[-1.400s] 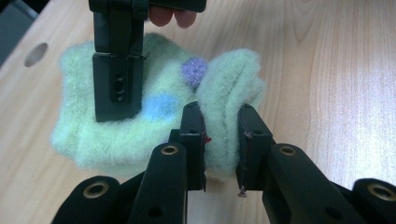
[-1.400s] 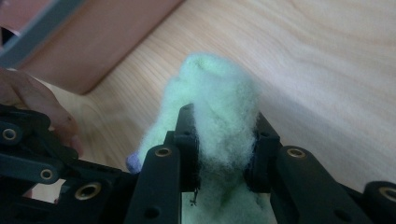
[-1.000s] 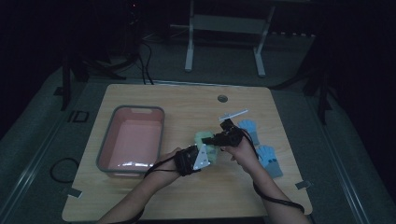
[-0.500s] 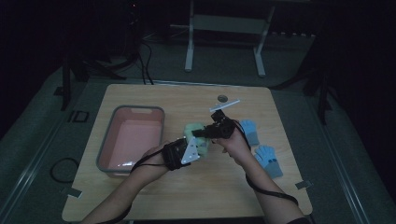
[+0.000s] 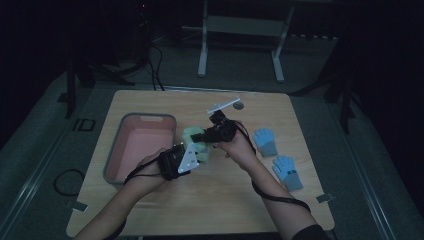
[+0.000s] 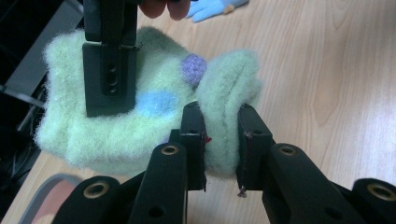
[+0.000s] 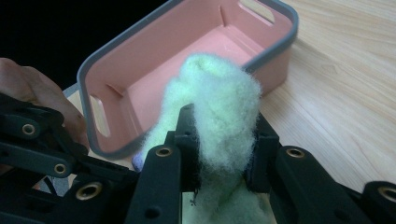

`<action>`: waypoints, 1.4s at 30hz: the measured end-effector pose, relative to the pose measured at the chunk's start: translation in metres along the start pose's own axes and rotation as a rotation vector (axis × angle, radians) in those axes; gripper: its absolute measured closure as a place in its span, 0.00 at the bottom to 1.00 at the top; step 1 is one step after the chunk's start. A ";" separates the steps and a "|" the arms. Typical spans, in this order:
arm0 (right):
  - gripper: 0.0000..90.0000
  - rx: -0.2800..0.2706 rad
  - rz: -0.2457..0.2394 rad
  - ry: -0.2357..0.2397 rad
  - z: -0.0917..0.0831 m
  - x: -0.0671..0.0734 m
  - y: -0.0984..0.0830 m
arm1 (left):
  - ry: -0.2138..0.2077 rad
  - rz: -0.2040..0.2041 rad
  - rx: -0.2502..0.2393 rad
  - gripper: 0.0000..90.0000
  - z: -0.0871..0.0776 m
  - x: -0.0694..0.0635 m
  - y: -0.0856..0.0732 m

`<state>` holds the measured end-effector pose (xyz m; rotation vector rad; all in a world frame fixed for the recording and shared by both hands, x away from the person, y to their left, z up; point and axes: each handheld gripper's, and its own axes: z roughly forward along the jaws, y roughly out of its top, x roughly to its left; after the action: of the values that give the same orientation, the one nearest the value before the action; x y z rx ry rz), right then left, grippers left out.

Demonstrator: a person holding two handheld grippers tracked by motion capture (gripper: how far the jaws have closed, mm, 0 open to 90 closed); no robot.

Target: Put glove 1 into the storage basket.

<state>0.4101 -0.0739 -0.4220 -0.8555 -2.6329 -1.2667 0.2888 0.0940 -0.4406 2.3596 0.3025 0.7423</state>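
A fuzzy pale-green woollen mitten (image 5: 200, 149) with blue and purple dots hangs just above the table, right beside the pink bin (image 5: 145, 116). My left gripper (image 5: 196, 156) is shut on one thick fold of the mitten (image 6: 154, 135), as its own view (image 6: 219, 128) shows. My right gripper (image 5: 199, 135) is shut on another bunched part (image 7: 219, 98), with its jaws (image 7: 219, 140) pressed into the wool. In the left gripper view the right gripper's fingers (image 6: 109, 70) clamp the mitten's upper left. The bin (image 7: 196, 42) lies open just behind the wool.
Two blue gloves (image 5: 265, 141) (image 5: 287, 172) lie on the wooden table (image 5: 225, 200) to the right of my hands. A small dark disc (image 5: 239, 106) sits near the far edge. The bin holds nothing that I can see.
Both hands have carried the green mitten up and to the left, from the right-middle of the table to beside the pink bin. Both grips have held.
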 end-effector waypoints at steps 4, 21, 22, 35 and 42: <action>0.79 0.008 -0.019 0.007 0.010 0.007 0.008 | 0.011 -0.008 0.009 0.85 -0.009 0.003 -0.010; 0.80 0.033 -0.072 0.056 0.058 0.038 0.048 | 0.061 -0.053 0.046 0.85 -0.048 0.020 -0.052; 0.79 0.035 -0.074 0.060 0.061 0.040 0.050 | 0.062 -0.059 0.051 0.85 -0.050 0.021 -0.055; 0.80 0.064 -0.081 0.101 0.112 0.058 0.063 | 0.048 -0.085 0.102 0.85 -0.064 0.029 -0.098; 0.80 0.091 -0.046 0.090 0.134 0.047 0.055 | 0.021 -0.093 0.115 0.85 -0.046 0.029 -0.117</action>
<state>0.4194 0.0739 -0.4561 -0.7113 -2.6309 -1.1561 0.2831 0.2184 -0.4734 2.4282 0.4719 0.7234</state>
